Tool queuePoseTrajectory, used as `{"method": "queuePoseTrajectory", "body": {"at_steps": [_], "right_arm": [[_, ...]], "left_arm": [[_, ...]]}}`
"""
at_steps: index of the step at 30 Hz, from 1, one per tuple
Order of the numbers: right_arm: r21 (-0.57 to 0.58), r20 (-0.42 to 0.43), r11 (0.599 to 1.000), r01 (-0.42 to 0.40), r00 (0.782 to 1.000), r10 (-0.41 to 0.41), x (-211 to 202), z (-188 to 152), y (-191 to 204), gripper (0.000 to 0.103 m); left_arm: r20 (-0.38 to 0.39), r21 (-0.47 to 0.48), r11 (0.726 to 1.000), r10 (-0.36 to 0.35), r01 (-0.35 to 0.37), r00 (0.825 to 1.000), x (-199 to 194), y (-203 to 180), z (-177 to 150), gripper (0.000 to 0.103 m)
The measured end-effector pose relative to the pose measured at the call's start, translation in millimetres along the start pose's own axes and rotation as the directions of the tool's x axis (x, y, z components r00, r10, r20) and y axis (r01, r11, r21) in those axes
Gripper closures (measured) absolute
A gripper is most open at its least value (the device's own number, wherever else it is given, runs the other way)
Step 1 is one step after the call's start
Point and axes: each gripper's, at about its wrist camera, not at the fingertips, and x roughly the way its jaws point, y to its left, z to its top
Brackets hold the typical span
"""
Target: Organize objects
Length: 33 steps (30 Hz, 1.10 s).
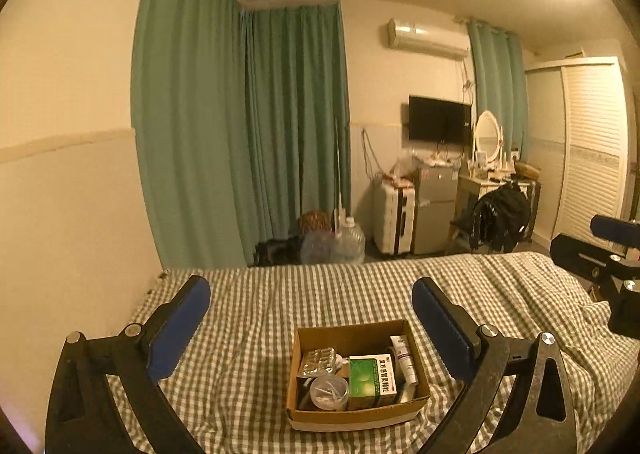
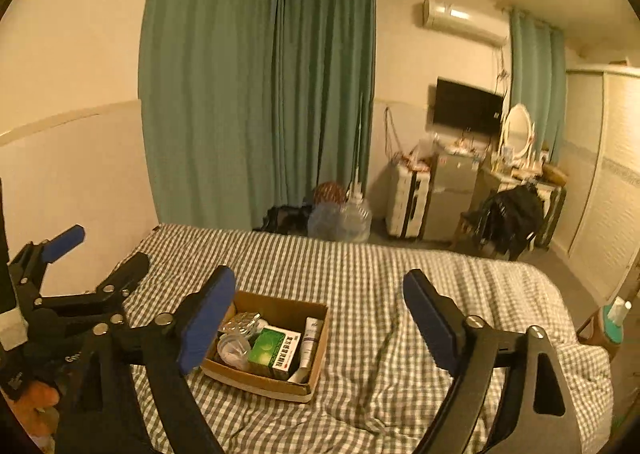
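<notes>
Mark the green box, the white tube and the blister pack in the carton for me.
green box (image 1: 373, 376): left wrist view, top face.
white tube (image 1: 405, 358): left wrist view, mid body.
blister pack (image 1: 318, 360): left wrist view, foil face.

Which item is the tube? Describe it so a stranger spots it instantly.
On the checked bed sits an open cardboard box. Along its right inner wall, beside the green medicine carton, lies the white tube: the only long, slim item, with a dark label band.

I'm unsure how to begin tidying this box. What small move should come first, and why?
Probably lower the left gripper toward the green medicine box in the cardboard box on the bed. Both grippers are open and empty, and the left one is already framing the box.
</notes>
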Motion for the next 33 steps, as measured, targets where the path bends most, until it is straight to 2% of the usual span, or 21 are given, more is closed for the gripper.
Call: {"method": "queuePoseTrajectory", "body": {"at_steps": [3,6,11,18,21,25,30,33], "right_arm": [[-0.003,0.07,0.999,0.053,0.996,-0.053,-24.7,-16.0,0.1,0.0],[0.028,0.086,0.996,0.082,0.993,-0.084,-30.7,-36.2,-2.9,0.0],[0.112,0.078,0.992,0.055,0.995,-0.064,-18.0,-72.2,-12.7,0.0],[0.039,0.122,0.993,0.109,0.986,-0.113,6.3,-110.8,-2.2,0.0],[0.048,0.14,0.995,0.09,0.986,-0.096,19.6,-124.6,-4.1,0.0],[0.018,0.114,0.993,0.119,0.986,-0.12,44.9,-145.6,-1.0,0.0],[0.028,0.07,0.994,0.109,0.991,-0.111,70.4,-169.1,-2.7,0.0],[0.027,0.051,0.993,0.113,0.992,-0.114,79.8,-175.6,-4.9,0.0]], "left_arm": [[0.002,-0.014,1.0,-0.028,0.028,1.0,-21.0,4.5,-7.1,0.0],[0.019,-0.015,1.0,-0.02,0.02,1.0,-34.0,8.8,-17.6,0.0],[0.032,-0.009,1.0,-0.011,0.012,0.999,-43.0,6.6,-37.2,0.0],[0.05,-0.002,0.999,0.033,-0.033,0.998,-38.1,-6.6,-67.4,0.0],[0.01,-0.039,0.998,0.047,-0.047,0.999,-27.3,-4.1,-88.9,0.0],[0.005,-0.073,0.993,0.091,-0.09,0.996,-18.4,3.3,-118.7,0.0],[-0.028,-0.116,0.985,0.128,-0.13,0.991,-3.3,10.0,-150.1,0.0],[-0.054,-0.1,0.985,0.137,-0.142,0.989,3.4,9.9,-159.4,0.0]]}}
